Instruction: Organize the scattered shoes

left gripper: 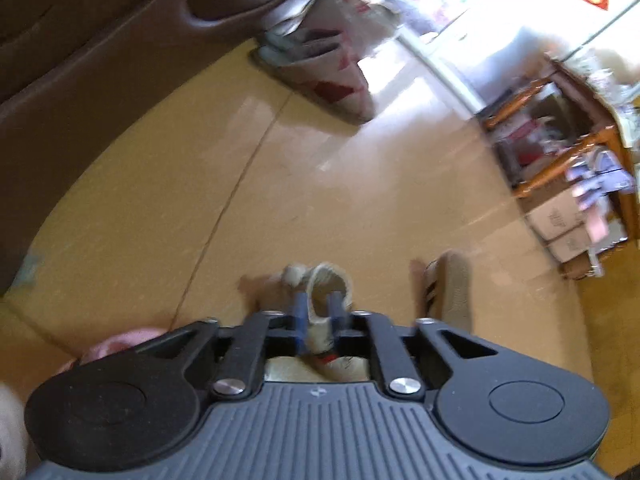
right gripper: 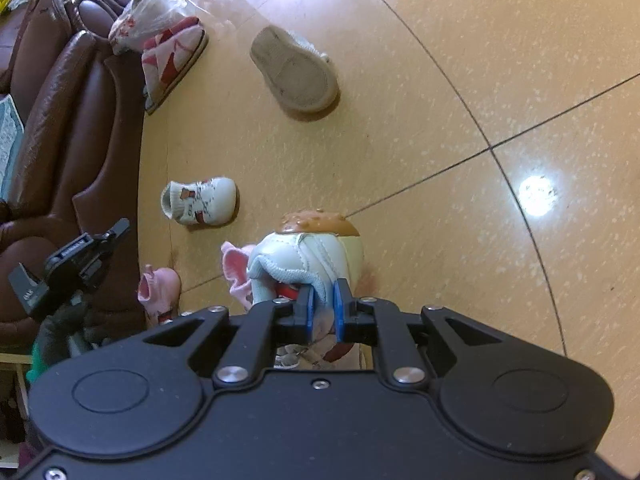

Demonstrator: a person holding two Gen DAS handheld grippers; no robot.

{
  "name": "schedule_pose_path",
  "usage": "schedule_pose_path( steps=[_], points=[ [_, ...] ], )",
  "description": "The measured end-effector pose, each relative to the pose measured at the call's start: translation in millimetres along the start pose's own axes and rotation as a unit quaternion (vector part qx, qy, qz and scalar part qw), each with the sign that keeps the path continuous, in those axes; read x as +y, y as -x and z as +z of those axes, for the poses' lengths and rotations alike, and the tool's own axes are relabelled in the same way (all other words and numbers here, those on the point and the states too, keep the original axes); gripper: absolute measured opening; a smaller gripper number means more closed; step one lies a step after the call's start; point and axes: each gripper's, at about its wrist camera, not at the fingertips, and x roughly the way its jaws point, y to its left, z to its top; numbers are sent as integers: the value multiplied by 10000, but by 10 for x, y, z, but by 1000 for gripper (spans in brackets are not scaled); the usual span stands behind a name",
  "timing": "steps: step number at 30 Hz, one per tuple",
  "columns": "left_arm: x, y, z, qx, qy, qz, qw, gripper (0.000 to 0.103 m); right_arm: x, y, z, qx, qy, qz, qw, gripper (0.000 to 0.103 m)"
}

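Pale-blue baby shoe (right gripper: 308,258), brown sole, in right tongs (right gripper: 323,304).

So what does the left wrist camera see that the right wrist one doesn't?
Only the left wrist view shows a wooden shelf with boxes along the far wall, a bag on the floor, and a beige slipper, all blurred. Its left gripper pinches a cream knit shoe.

Only the right wrist view shows an overturned slipper, a small white shoe, pink shoes and the right gripper clamped on a pale blue shoe.

Both show the yellow tiled floor and the brown leather sofa.
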Motion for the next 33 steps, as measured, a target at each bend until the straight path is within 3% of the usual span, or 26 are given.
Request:
schedule_pose_path(
  steps=[1, 5, 8, 9, 11, 15, 19, 23, 29, 31, 33],
  points=[
    [2, -29, -43, -20, 103, 83, 9999, 75, 11, -56, -33, 68, 19, -49, 10000, 10],
    [78, -212, -119, 120, 837, 193, 9962, 76, 76, -321, -91, 319, 151, -272, 9990, 10],
    [133, -335, -124, 100, 1392, 613, 9883, 75, 81, -483, -36, 454, 180, -373, 9981, 10],
    [124, -370, -113, 105, 1446, 657, 9872, 62, 86, -518, -25, 491, 223, -415, 9977, 10],
    [107, -439, -93, 115, 1554, 744, 9850, 51, 129, -613, 6, 539, 398, -560, 9962, 10],
    [46, -592, -56, 182, 1698, 923, 9810, 51, 158, -715, 58, 606, 632, -698, 9937, 10],
    [32, -641, -56, 202, 1832, 924, 9785, 52, 72, -708, 104, 689, 465, -621, 9946, 10],
    [19, -690, -98, 220, 1803, 895, 9793, 52, 11, -706, 76, 666, 367, -651, 9950, 10],
    [-119, -846, -100, 404, 1363, 1386, 9801, 54, -54, -734, 17, 604, 122, -740, 9954, 16],
    [-199, -909, -72, 435, 1059, 1560, 9811, 54, -59, -755, 0, 626, 44, -761, 9951, 23],
    [-301, -975, -71, 466, 635, 1692, 9824, 53, -37, -788, -36, 657, 50, -813, 9945, 42]
  ],
)
